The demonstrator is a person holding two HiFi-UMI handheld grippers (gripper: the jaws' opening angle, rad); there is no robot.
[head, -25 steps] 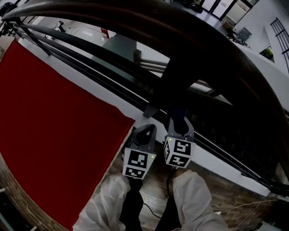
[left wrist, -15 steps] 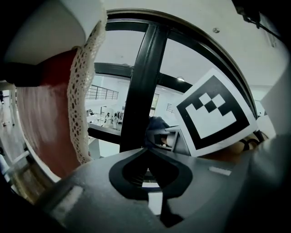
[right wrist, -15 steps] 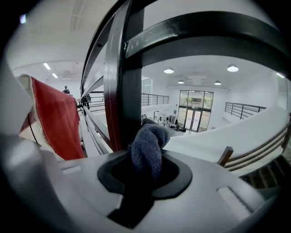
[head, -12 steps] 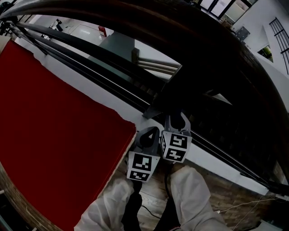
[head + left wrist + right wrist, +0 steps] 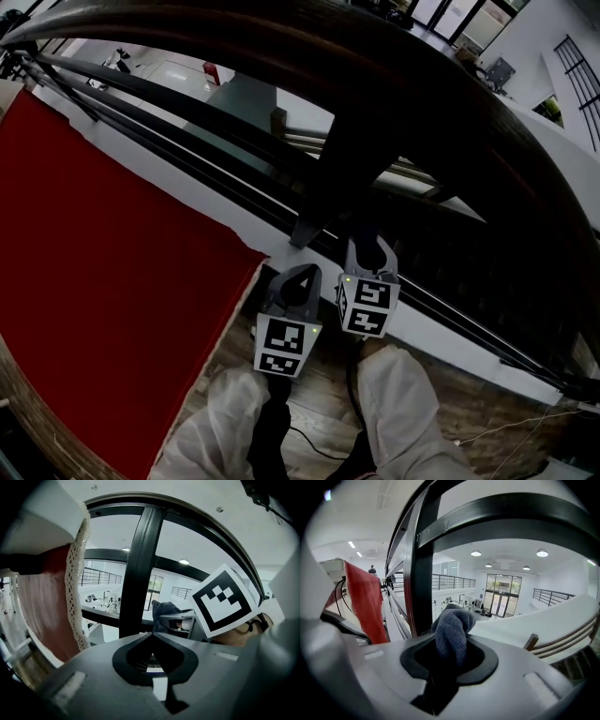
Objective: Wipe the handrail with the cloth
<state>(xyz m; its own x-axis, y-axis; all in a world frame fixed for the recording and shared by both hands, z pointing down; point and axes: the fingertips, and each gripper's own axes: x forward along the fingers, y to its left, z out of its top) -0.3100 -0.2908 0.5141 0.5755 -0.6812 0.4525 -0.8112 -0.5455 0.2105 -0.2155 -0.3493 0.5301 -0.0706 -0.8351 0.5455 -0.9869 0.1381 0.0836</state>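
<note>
The dark wooden handrail (image 5: pixel 403 89) sweeps across the top of the head view, carried by a black post (image 5: pixel 342 173). Both grippers sit side by side below it, near the post's foot. My right gripper (image 5: pixel 368 246) is shut on a grey-blue cloth (image 5: pixel 452 630), which bulges up from between its jaws beside the post (image 5: pixel 419 573). My left gripper (image 5: pixel 298 274) is shut with nothing in it; its view shows the post (image 5: pixel 140 564), the right gripper's marker cube (image 5: pixel 220 603) and the cloth (image 5: pixel 165 612) just behind.
A large red fabric (image 5: pixel 103 272) with a lace edge (image 5: pixel 75 588) hangs over the railing to the left. Black lower rails (image 5: pixel 187 117) run along the balustrade. The person's white sleeves (image 5: pixel 398 412) and a wood floor lie below. Beyond is an open atrium.
Both grippers have stayed low beside the post with only small shifts. The right gripper still holds the cloth.
</note>
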